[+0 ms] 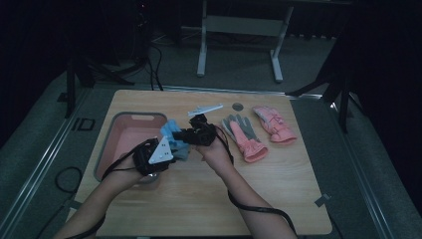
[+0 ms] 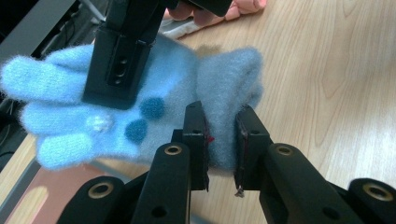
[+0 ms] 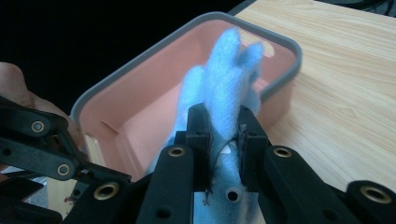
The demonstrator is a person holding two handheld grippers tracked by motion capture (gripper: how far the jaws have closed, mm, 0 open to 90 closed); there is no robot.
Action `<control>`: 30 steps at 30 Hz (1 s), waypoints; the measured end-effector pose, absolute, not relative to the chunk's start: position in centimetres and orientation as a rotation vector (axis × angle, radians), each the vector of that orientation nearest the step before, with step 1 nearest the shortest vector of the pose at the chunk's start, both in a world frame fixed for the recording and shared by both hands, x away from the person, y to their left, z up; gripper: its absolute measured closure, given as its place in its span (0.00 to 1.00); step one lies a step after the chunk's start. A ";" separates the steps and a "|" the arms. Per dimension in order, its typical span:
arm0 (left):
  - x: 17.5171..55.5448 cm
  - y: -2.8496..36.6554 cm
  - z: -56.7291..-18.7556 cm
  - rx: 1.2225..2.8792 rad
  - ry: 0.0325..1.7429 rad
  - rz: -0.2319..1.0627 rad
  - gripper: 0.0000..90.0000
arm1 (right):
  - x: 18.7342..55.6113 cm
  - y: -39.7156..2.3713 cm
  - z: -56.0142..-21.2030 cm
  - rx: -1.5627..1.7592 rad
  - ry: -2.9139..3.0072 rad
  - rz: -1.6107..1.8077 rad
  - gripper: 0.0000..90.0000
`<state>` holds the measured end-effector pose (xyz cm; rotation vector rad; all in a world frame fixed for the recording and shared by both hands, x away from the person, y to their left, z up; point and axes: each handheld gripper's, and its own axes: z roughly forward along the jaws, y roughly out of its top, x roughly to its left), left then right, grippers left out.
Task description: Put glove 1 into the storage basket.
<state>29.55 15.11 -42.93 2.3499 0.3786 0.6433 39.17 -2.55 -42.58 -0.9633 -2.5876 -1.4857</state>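
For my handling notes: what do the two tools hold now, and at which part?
Both hold the blue glove: the left tool clamps its cuff end, the right tool pinches it nearer the fingers.

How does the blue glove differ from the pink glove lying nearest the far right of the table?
The blue glove is fuzzy knit with dark blue dots; the pink glove looks smooth and padded. The blue glove is held up by both tools beside the pink bin; the pink glove lies flat, untouched. Both are gloves with separate fingers.

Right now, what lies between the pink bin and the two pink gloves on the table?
In the high view, between the pink bin and the pink gloves, both grippers hold a fluffy blue glove above the wooden table.
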 end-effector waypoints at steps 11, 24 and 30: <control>28.9 18.7 -42.6 2.360 0.427 0.671 0.87 | 39.2 1.4 -42.4 -0.904 -2.585 -1.483 0.88; 29.1 23.8 -44.1 2.349 0.514 0.671 0.87 | 39.7 6.7 -43.3 -0.885 -2.556 -1.465 0.88; 30.4 25.0 -45.8 2.355 0.584 0.595 0.87 | 40.5 8.3 -45.0 -0.890 -2.549 -1.412 0.88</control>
